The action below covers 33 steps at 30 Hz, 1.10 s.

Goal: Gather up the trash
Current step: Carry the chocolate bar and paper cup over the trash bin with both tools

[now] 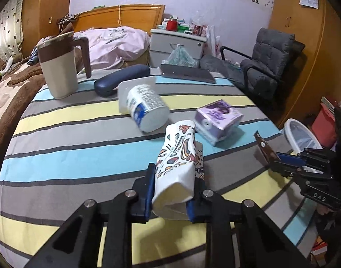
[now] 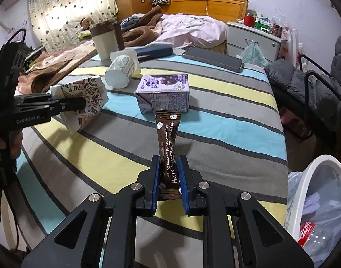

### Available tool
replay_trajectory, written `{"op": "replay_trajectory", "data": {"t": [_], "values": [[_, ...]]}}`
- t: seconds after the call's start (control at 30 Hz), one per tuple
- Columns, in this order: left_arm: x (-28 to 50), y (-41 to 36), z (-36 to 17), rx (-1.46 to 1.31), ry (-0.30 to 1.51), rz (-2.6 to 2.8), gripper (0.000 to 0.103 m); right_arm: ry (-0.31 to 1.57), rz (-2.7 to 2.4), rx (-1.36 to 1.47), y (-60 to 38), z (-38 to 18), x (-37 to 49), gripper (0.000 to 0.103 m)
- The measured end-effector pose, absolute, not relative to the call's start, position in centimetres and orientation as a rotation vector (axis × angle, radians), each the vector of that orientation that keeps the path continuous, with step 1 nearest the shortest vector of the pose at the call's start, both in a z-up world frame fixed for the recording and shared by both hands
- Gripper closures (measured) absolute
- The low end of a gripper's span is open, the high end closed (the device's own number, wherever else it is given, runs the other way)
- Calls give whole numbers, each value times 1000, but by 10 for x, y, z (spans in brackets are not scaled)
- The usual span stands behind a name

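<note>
Left gripper (image 1: pixel 173 178), entering at 6 o'clock, is clamped on a patterned paper cup (image 1: pixel 178 156) squeezed flat between its blue pads and raised clear of the striped tablecloth (image 1: pixel 81 138). Right gripper (image 2: pixel 169 174), likewise at 6 o'clock in its own view, is closed on a brown coffee sachet (image 2: pixel 167 147) that stands upright between the fingers. In the left wrist view the right gripper appears at 3 o'clock, beside a white bin (image 1: pixel 302 136) lined with clear plastic. On the cloth lie a tipped white tub (image 1: pixel 148 109) toward 12 o'clock and a purple drink carton (image 1: pixel 217 118) at 1 o'clock, near each other but apart. Beyond them stand a beige and brown jug (image 1: pixel 58 64), a dark blue case (image 1: pixel 121 80) and a phone (image 2: pixel 212 59). Behind the table: a bed (image 1: pixel 116 42), a grey drawer unit (image 1: pixel 177 42) and a grey armchair (image 1: pixel 268 67).
</note>
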<state>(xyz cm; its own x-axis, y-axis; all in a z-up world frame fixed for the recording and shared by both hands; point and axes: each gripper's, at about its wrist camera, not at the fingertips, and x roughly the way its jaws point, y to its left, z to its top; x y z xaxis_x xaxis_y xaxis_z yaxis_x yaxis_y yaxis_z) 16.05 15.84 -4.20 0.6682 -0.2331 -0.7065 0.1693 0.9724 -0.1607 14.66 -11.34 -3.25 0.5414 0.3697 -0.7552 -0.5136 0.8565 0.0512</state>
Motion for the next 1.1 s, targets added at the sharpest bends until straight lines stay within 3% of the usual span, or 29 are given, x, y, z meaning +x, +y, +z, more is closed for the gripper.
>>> {"op": "replay_trajectory", "data": {"t": [1.1], "values": [[128,11,11,1,692,-411,78,737,303,-32,-214,-3,114,84]]}}
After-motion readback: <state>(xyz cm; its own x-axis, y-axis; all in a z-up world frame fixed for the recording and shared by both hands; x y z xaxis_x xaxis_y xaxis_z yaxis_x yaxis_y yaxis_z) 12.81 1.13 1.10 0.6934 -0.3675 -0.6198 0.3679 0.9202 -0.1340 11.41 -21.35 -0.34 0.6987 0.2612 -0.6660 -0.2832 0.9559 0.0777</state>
